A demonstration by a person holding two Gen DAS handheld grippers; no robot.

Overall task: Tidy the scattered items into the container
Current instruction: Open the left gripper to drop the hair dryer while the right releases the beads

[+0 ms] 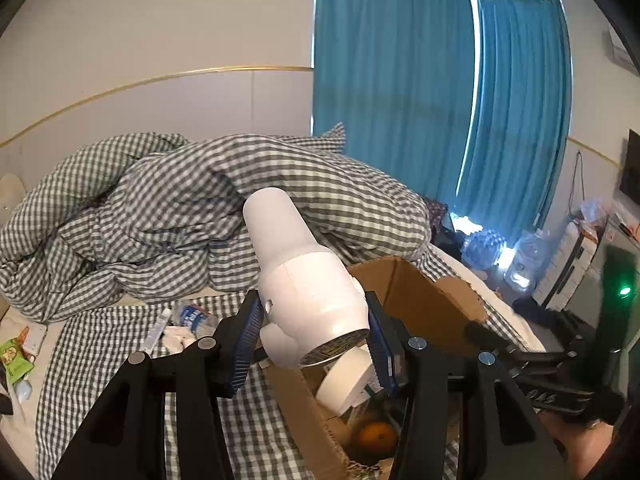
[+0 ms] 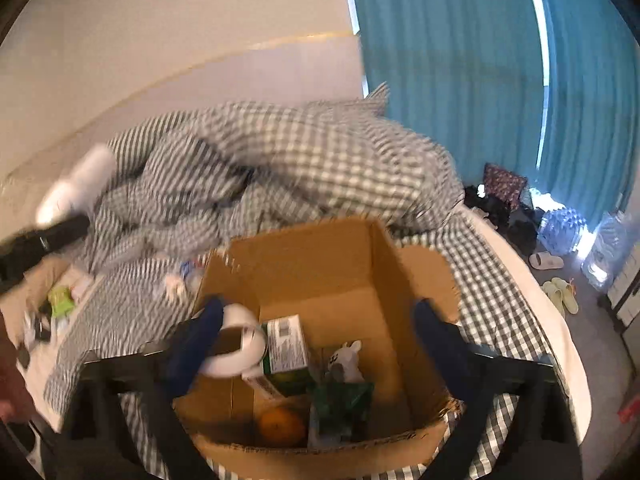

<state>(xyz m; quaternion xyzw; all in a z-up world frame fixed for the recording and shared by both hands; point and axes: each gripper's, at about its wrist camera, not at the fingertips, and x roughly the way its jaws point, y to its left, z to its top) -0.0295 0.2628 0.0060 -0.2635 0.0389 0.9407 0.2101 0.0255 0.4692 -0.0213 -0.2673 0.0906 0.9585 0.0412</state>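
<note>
My left gripper [image 1: 314,336] is shut on a white hair dryer [image 1: 304,276], holding it tilted above the near left corner of an open cardboard box [image 1: 416,292]. The dryer also shows blurred at the far left of the right wrist view [image 2: 76,188]. My right gripper [image 2: 316,340] is open and empty, its blue fingers spread over the box [image 2: 320,264]. Inside the box lie a white tape roll [image 2: 236,340], a green carton [image 2: 286,344], an orange [image 2: 280,426], a green packet [image 2: 340,404] and a small white figure [image 2: 346,356].
A crumpled checked duvet [image 1: 200,200] fills the bed behind the box. A water bottle [image 1: 194,316], a tube [image 1: 158,330] and green snack packs [image 1: 14,356] lie on the bed at left. Blue curtains [image 1: 400,80] hang behind. Slippers [image 2: 560,292] sit on the floor at right.
</note>
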